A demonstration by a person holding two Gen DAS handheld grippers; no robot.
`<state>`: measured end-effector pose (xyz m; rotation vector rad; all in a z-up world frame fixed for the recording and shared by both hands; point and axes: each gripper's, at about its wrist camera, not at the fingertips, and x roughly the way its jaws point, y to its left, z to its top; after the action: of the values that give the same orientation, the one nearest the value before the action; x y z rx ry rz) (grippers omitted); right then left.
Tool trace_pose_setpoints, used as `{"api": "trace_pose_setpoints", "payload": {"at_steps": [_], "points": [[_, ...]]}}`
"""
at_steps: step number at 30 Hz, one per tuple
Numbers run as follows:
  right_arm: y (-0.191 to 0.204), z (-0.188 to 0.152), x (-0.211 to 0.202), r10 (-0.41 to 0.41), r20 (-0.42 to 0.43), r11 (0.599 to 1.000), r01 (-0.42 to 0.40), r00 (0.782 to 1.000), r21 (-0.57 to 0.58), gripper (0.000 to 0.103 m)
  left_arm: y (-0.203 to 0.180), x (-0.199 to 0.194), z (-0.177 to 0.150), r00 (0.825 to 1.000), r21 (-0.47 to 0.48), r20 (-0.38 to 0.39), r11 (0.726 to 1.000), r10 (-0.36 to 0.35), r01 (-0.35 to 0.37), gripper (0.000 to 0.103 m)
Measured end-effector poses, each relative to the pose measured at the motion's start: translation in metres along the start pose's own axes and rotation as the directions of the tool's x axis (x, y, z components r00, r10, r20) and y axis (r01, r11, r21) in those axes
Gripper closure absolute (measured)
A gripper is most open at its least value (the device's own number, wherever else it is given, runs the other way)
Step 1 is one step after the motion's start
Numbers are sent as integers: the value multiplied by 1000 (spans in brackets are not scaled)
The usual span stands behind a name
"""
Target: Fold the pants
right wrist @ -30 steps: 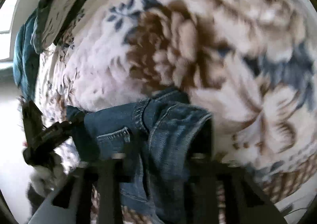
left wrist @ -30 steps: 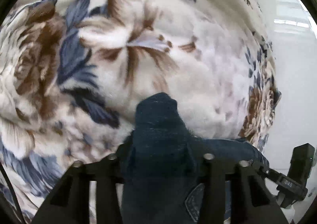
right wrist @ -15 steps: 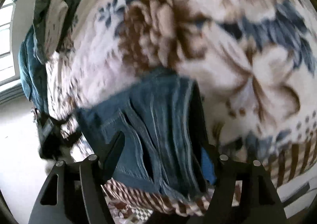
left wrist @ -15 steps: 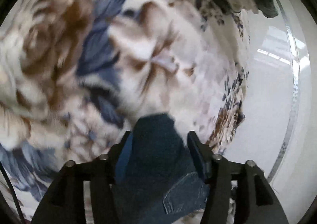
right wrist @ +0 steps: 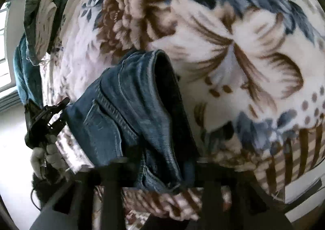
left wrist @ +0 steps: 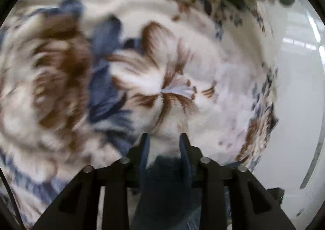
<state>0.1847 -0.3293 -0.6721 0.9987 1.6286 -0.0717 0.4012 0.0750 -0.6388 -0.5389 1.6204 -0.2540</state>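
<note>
Dark blue denim pants (right wrist: pixel 130 112) lie folded in a thick bundle on the floral blanket (right wrist: pixel 233 63), near its edge. In the right wrist view my right gripper (right wrist: pixel 162 161) is blurred; its jaws stand wide around the near end of the bundle and are closing. My left gripper (right wrist: pixel 46 116), held by a gloved hand (right wrist: pixel 46 158), sits at the bundle's left end. In the left wrist view the left gripper (left wrist: pixel 164 138) is closing on a dark fold of the pants (left wrist: pixel 164 179) deep between its fingers. Only blanket (left wrist: pixel 142 79) shows between the tips.
A pile of other clothes (right wrist: pixel 40 16) and a teal cloth (right wrist: pixel 26 71) lie at the bed's far left end. Pale shiny floor (left wrist: pixel 294 108) runs along the blanket's right edge. A striped blanket border (right wrist: pixel 294 158) hangs at the near right.
The left jaws widened, then narrowed again, and the denim now sits further back between the fingers. The right jaws spread from a tight grip to wide around the bundle, and the view rolled.
</note>
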Motion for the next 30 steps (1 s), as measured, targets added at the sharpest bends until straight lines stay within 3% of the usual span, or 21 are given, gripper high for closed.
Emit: {"api": "trace_pose_setpoints", "payload": {"at_steps": [1, 4, 6, 7, 8, 13, 16, 18, 20, 22, 23, 26, 27, 29, 30], "points": [[-3, -2, -6, 18, 10, 1000, -18, 1000, 9, 30, -1, -14, -10, 1000, 7, 26, 1000, -17, 16, 64], [-7, -13, -13, 40, 6, 999, -40, 999, 0, 30, 0, -38, -39, 998, 42, 69, 999, 5, -8, 44], [-11, -20, -2, 47, -28, 999, -47, 998, 9, 32, 3, -39, -61, 999, 39, 36, 999, -2, 1, 43], [-13, -22, 3, 61, -34, 998, -61, 998, 16, 55, 7, -34, -75, 1000, 28, 10, 1000, -2, 2, 43], [-14, -25, 8, 56, -25, 998, -56, 998, 23, 69, 7, -28, -82, 1000, 23, -9, 1000, 6, -6, 43], [6, -47, -13, 51, 40, 999, -50, 998, -9, 79, 11, 8, -117, 993, 38, -102, 997, 64, -60, 43], [14, -55, -24, 42, 35, 998, -41, 998, -40, 80, 14, 15, -122, 991, 57, -106, 996, 77, -71, 37], [-2, -50, -18, 27, 16, 999, -26, 1000, -19, 80, 13, 20, -122, 992, 69, -104, 995, 77, -70, 34], [-27, -38, 6, 22, -28, 1000, -21, 999, 21, 77, 12, 24, -120, 991, 81, -108, 994, 76, -67, 32], [-41, -31, 20, 0, -68, 1000, 2, 998, 24, 39, 10, 25, -119, 991, 93, -112, 993, 77, -67, 32], [-45, -28, 20, -7, -72, 1000, 9, 997, 27, 32, 7, 24, -118, 991, 98, -114, 993, 73, -62, 32], [-44, -25, 4, 74, -56, 996, -76, 996, -37, 27, 2, 12, -114, 996, 136, -79, 990, 40, -29, 32], [-43, -23, -6, 71, -27, 995, -72, 997, -76, 21, -1, 10, -111, 998, 161, -65, 987, 24, -14, 32], [-45, -19, -15, 85, 12, 989, -83, 996, -120, 20, -4, 18, -104, 997, 192, -72, 981, -2, 15, 32], [-44, -11, -12, 142, 7, 980, -140, 990, -143, 20, -4, 25, -100, 996, 197, -82, 980, -21, 37, 32]]}}
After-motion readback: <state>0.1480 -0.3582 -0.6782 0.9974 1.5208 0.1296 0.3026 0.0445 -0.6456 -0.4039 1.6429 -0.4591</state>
